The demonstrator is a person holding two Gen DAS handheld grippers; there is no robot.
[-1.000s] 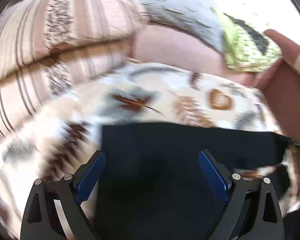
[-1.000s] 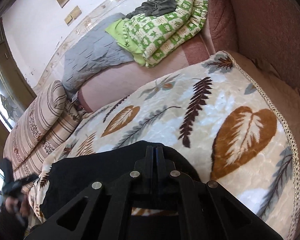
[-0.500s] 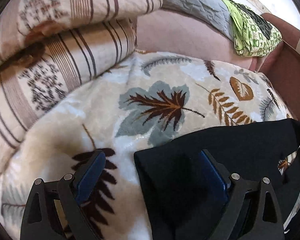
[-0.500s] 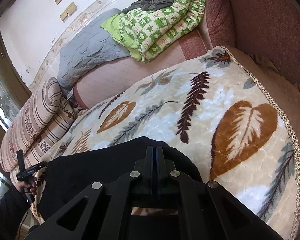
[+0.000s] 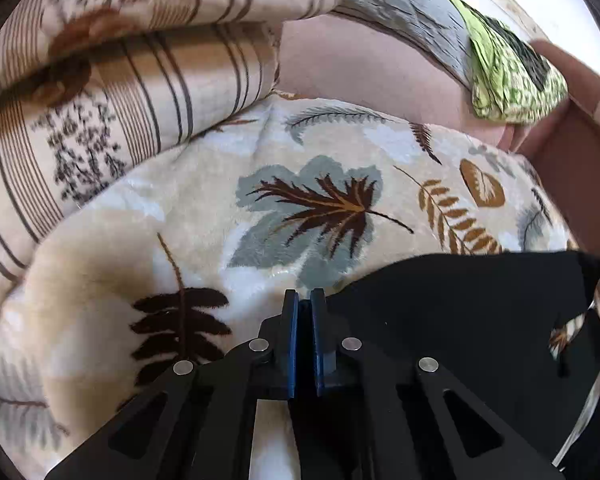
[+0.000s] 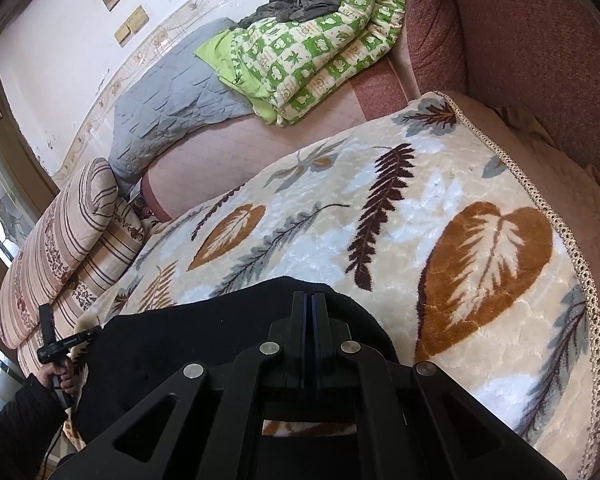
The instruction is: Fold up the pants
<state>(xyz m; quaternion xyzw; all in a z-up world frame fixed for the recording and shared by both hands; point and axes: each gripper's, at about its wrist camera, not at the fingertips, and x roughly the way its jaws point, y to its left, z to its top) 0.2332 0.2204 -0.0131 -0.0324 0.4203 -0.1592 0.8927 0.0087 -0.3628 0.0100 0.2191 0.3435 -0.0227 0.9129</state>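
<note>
The black pants [image 5: 452, 320] lie stretched across a leaf-patterned blanket [image 5: 300, 184] on a bed. My left gripper [image 5: 304, 300] has its blue pads pressed together at the pants' left edge, pinching the black cloth. In the right wrist view the pants [image 6: 188, 344] span from my right gripper [image 6: 311, 300], which is shut on their right end, to the left gripper [image 6: 60, 346] held in a hand at the far left.
Striped beige pillows [image 5: 120, 92] lie at the blanket's left end. A grey quilt [image 6: 168, 108] and a green patterned quilt [image 6: 304, 52] with dark clothes on top lie behind. A reddish headboard [image 6: 540, 52] stands at the right.
My left gripper was open over the pants' left edge and has shut on the cloth. The right gripper stays shut on the other end.
</note>
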